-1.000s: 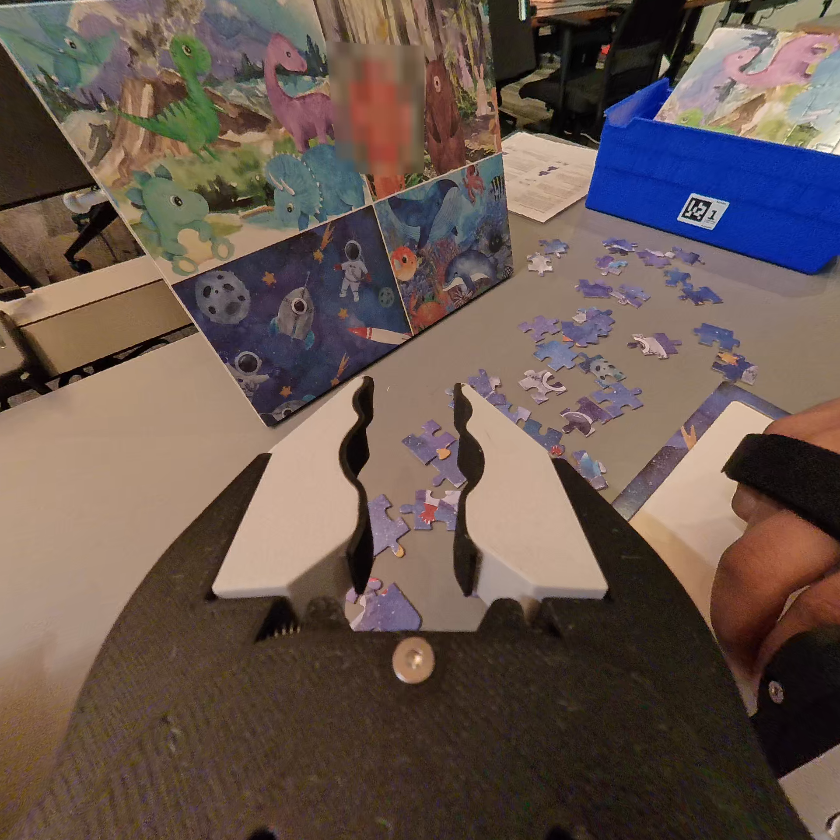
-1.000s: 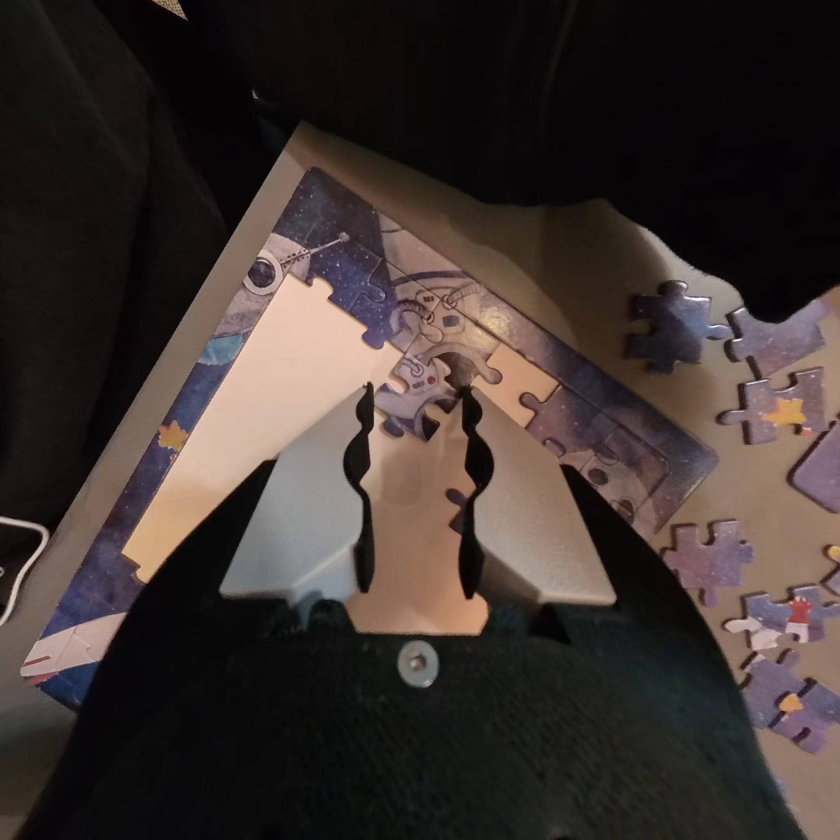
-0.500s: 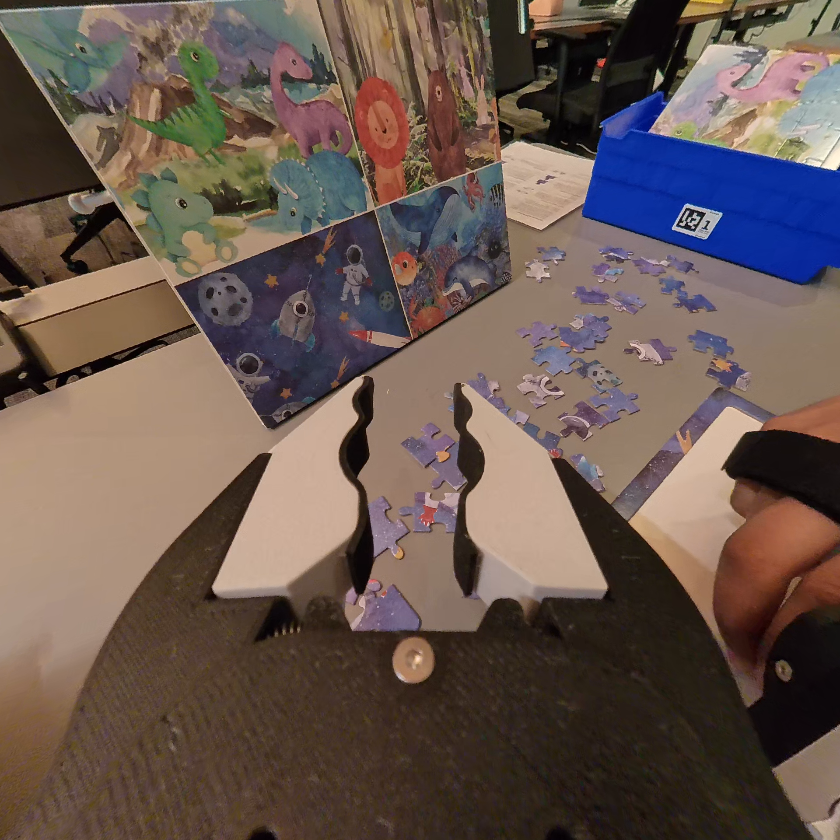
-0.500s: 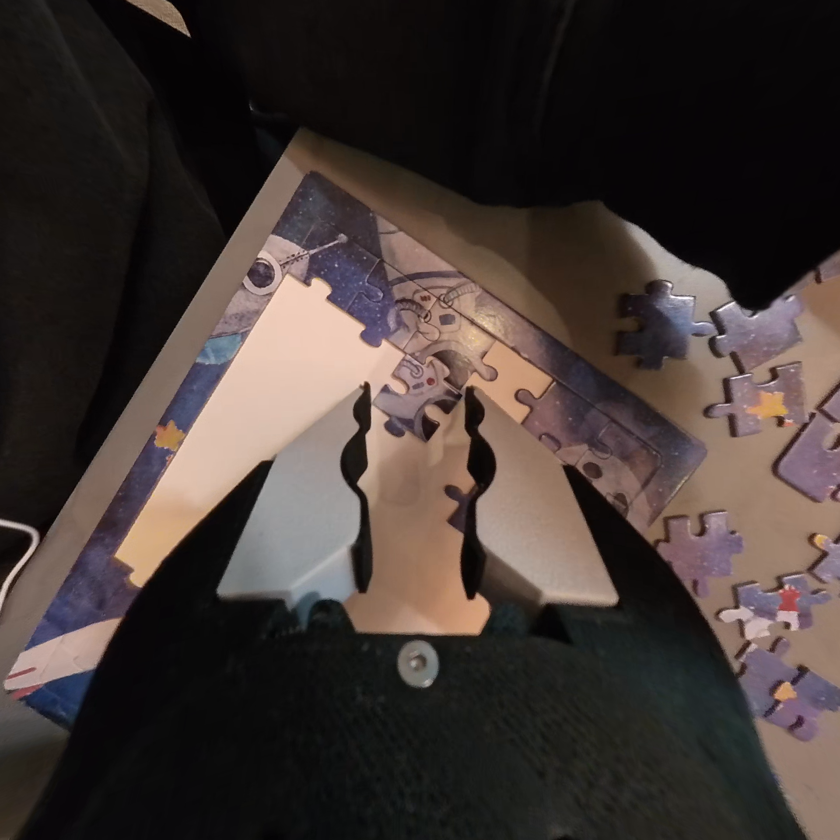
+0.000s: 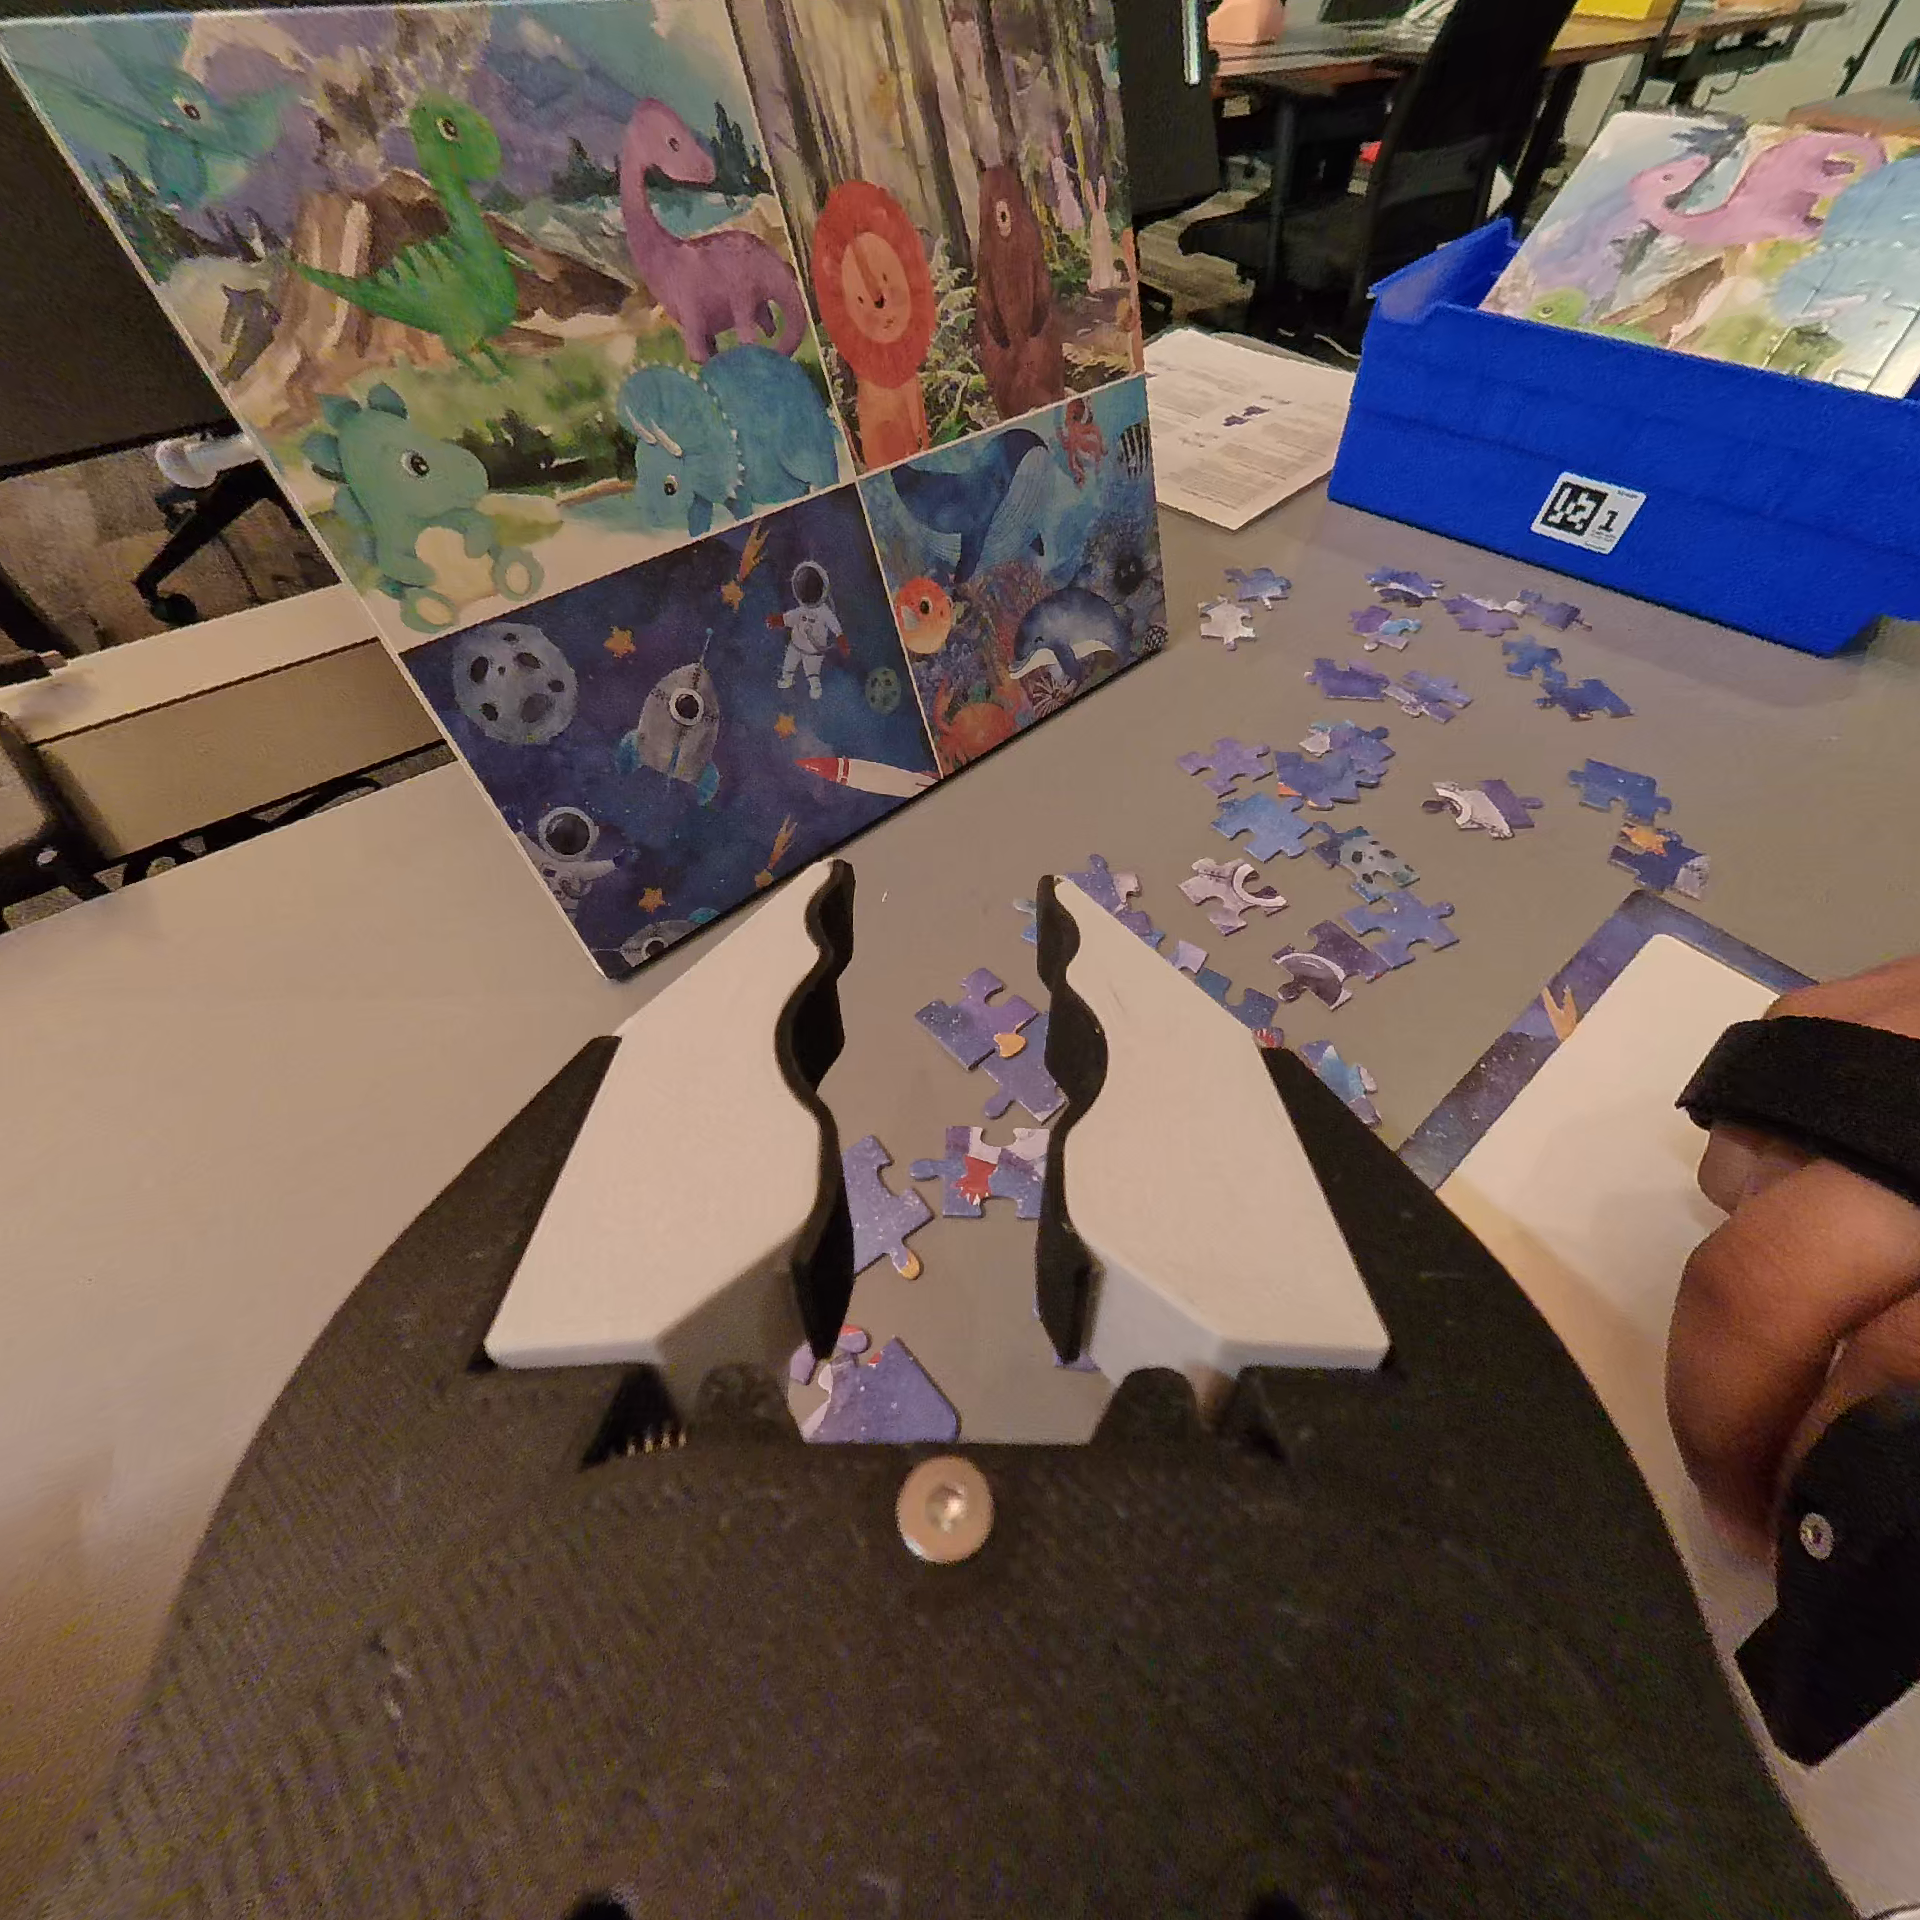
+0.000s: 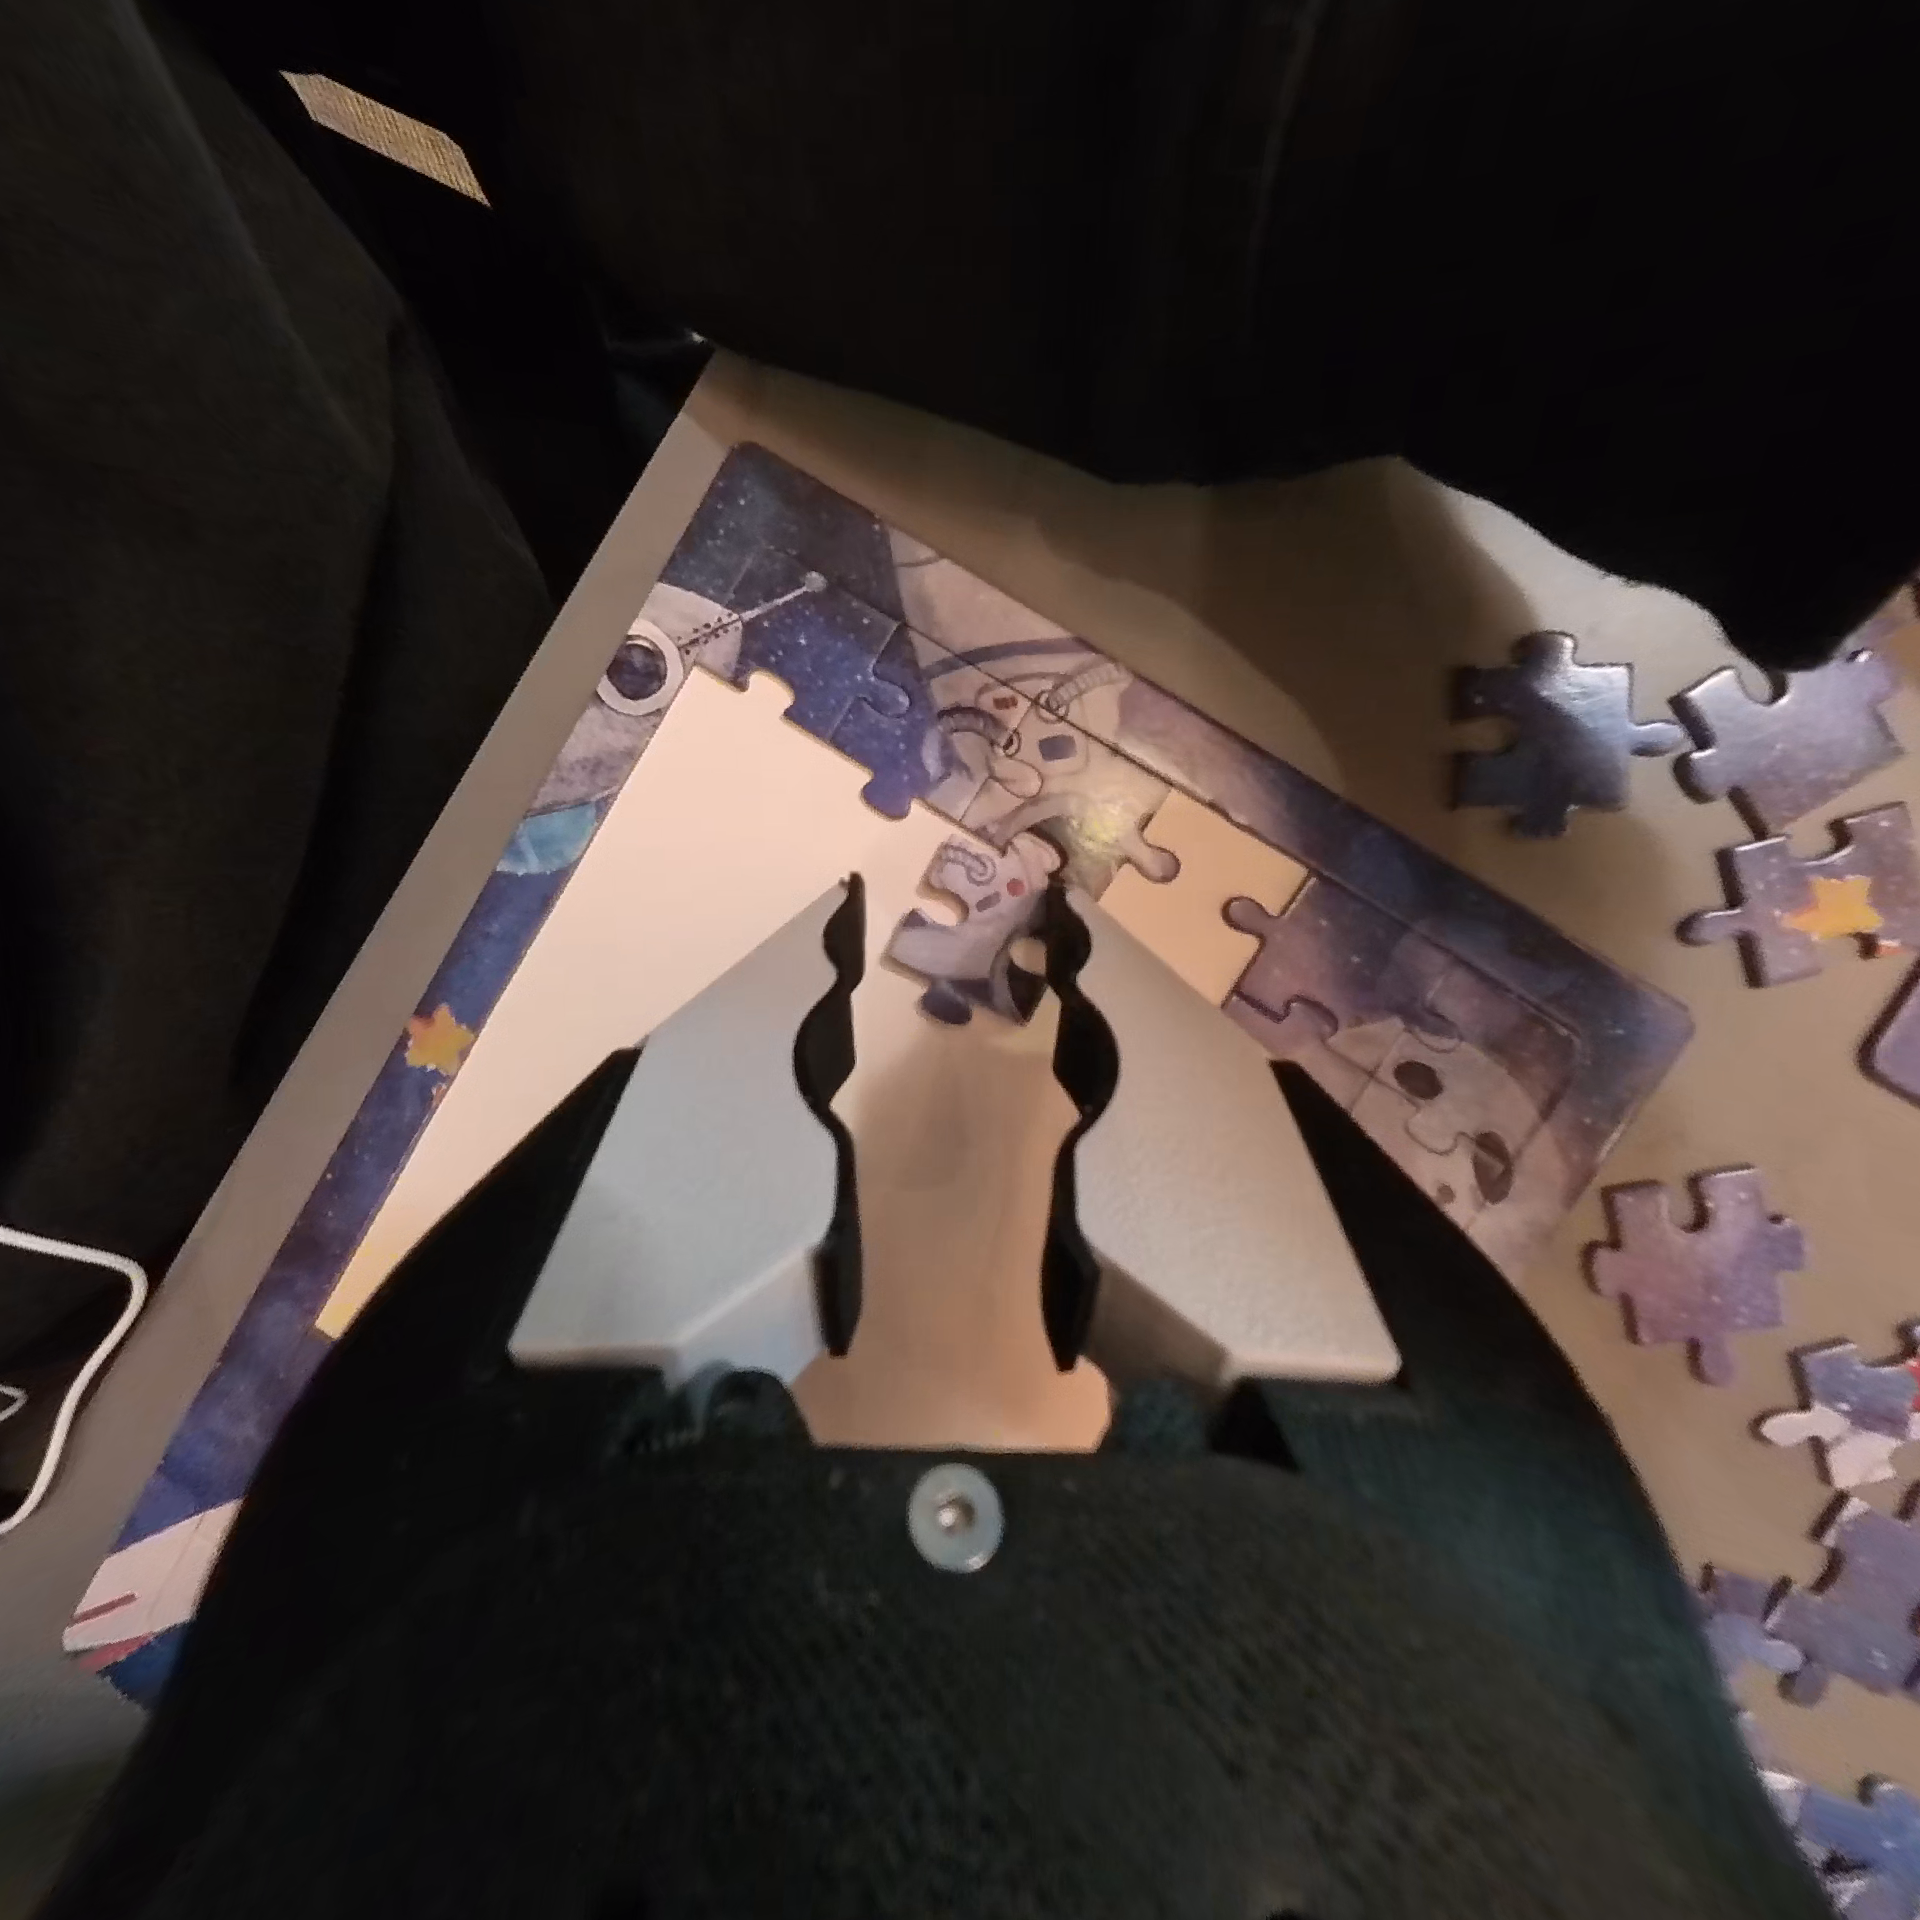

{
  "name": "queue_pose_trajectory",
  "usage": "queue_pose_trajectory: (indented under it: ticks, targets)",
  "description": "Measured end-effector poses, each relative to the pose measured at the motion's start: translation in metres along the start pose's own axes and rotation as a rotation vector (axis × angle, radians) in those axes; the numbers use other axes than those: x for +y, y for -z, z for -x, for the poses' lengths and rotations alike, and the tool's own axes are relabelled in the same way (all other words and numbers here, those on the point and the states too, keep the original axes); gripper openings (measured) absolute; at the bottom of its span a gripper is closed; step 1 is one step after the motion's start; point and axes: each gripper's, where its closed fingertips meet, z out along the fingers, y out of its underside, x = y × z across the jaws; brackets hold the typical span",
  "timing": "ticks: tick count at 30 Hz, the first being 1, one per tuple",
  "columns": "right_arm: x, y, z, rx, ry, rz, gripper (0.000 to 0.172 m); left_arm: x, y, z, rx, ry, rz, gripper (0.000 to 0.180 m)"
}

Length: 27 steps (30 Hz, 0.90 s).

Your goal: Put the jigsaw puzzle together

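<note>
Both pairs of jaws stand apart and grip nothing. Left gripper (image 5: 940, 894) hangs over the grey table (image 5: 312, 1039), loose blue puzzle pieces (image 5: 992, 1044) lying below and to its right. Right gripper (image 6: 951, 894) hovers over the puzzle tray (image 6: 727, 831); a pale astronaut piece (image 6: 971, 925) lies flat on the cream tray floor between its tips, its right edge at or behind the right fingertip, contact unclear. Picture board (image 5: 675, 416) leans far left; blue bin (image 5: 1662, 436) sits far right. Dark clothing (image 6: 1143, 208) hides the tray's far side.
</note>
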Motion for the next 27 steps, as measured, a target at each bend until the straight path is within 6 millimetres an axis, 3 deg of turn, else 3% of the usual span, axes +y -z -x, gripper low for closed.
queue_pose_trajectory:
  ticks: [8,27]
  targets:
    - [-0.001,0.007,-0.004,0.087,-0.008,-0.028,0.023,-0.001,0.001,-0.001,0.002,0.000,-0.005,0.033]
    - [0.001,-0.001,-0.011,0.168,-0.028,-0.039,0.016,-0.002,0.001,0.000,0.002,0.002,-0.009,0.033]
